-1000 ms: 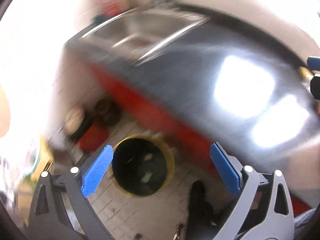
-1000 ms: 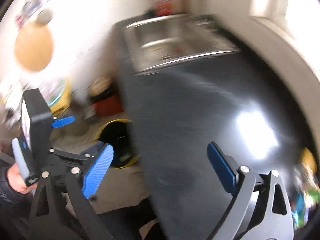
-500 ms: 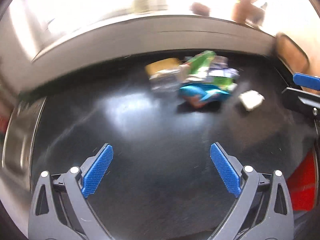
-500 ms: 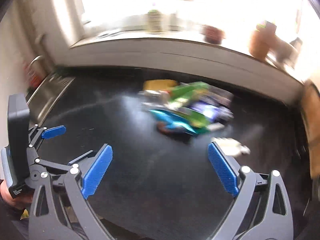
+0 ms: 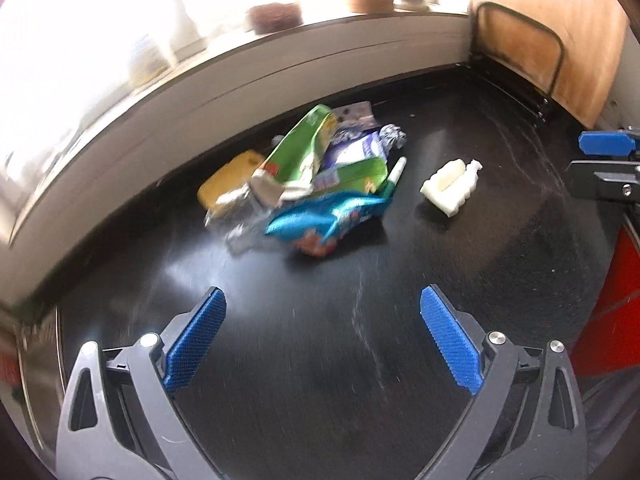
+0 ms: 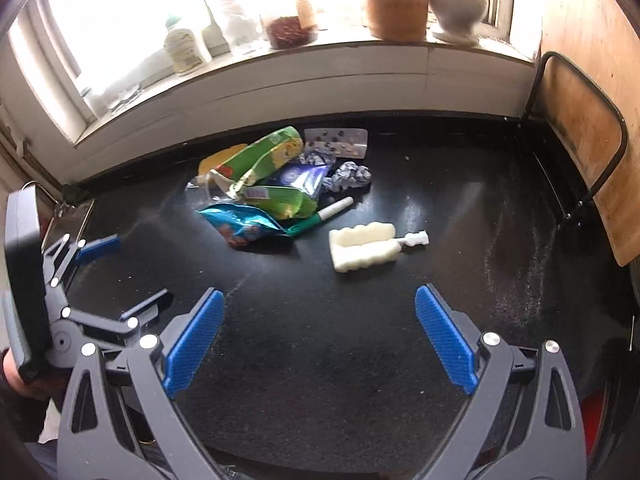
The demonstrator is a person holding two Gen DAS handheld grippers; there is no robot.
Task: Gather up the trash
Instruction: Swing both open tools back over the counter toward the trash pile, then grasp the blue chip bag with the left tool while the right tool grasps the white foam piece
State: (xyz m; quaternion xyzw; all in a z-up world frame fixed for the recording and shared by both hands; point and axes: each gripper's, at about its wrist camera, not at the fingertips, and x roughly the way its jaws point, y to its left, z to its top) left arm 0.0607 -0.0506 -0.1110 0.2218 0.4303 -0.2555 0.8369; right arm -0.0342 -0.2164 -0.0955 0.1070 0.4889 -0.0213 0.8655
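Blue-padded fingers of the right gripper [image 6: 316, 340] stand spread wide and empty at the bottom of its frame; the left gripper [image 5: 320, 340] is likewise released. Trash lies ahead on the black counter [image 6: 360, 360], toward frame centre. Nearest is a white foam piece [image 6: 362, 246], just above and between the right gripper's fingers, long axis roughly left-right. Up-left of it sits the heap: blue wrapper [image 6: 240, 222], green bags [image 6: 272, 162], marker [image 6: 334, 210], foil balls [image 6: 350, 176], blister pack [image 6: 336, 142]. Bare counter lies between; nothing blocks the reach. Jars line the windowsill [image 6: 320, 50] behind.
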